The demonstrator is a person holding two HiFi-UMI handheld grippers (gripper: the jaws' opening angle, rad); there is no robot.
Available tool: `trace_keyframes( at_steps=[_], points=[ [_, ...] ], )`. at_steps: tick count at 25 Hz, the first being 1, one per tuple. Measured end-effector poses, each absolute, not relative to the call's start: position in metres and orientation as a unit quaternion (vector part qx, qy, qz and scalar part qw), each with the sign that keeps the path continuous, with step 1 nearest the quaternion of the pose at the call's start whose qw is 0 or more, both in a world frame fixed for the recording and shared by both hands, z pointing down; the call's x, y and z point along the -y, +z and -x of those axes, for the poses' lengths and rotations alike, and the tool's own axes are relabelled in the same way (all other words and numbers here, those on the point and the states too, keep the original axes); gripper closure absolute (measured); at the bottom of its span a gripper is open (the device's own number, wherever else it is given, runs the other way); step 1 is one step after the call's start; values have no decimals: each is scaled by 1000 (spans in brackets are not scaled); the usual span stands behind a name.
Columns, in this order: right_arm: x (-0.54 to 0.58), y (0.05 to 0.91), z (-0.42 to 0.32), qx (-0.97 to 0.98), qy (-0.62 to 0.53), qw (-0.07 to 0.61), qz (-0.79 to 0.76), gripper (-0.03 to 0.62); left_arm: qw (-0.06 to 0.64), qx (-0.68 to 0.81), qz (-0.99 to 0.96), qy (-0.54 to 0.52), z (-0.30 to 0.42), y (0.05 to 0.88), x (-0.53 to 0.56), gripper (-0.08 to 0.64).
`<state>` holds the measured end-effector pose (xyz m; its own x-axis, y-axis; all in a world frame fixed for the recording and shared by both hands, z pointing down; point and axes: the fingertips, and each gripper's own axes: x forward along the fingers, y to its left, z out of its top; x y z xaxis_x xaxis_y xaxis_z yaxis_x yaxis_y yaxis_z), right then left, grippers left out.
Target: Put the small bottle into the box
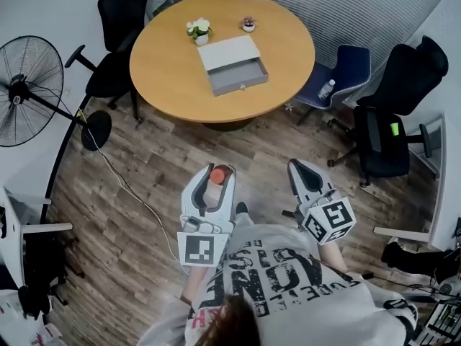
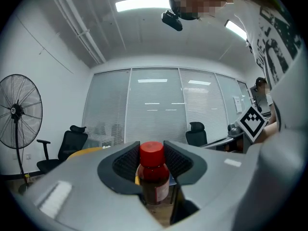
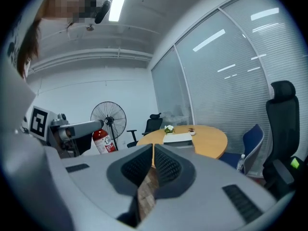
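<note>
My left claw [image 2: 153,159] was clamped on the small bottle [image 2: 155,179], its red cap up, over the wooden floor [image 1: 144,193] just ahead of me. My right claw [image 3: 153,161], to its right, was closed with nothing between its jaws. Farther off stood the round counter [image 1: 166,74]. The box [image 1: 232,63] lay near its middle, well apart from the bottle, with two small potted plants [image 1: 199,30] behind it.

Wood-plank floor [image 1: 158,164], round wooden table [image 1: 295,49], black office chairs [image 1: 400,85], standing fan [image 1: 29,85], blind-covered glass wall [image 2: 154,105], ceiling strip light [image 2: 144,4].
</note>
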<state>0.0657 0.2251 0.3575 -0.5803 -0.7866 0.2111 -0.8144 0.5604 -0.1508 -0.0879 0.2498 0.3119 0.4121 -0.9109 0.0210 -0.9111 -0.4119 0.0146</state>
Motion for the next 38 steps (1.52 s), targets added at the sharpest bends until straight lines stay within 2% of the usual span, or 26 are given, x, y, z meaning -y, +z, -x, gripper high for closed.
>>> trace_keyframes(
  at_steps=[7, 16, 38],
  points=[
    [-194, 351, -33, 896, 105, 79, -424, 574, 9, 565, -825, -8, 110, 310, -228, 400],
    [-168, 335, -10, 897, 82, 39, -433, 574, 9, 570, -822, 21, 131, 318, -212, 400],
    [-53, 346, -34, 910, 91, 28, -404, 574, 9, 565, -825, 20, 87, 326, -101, 400]
  ],
)
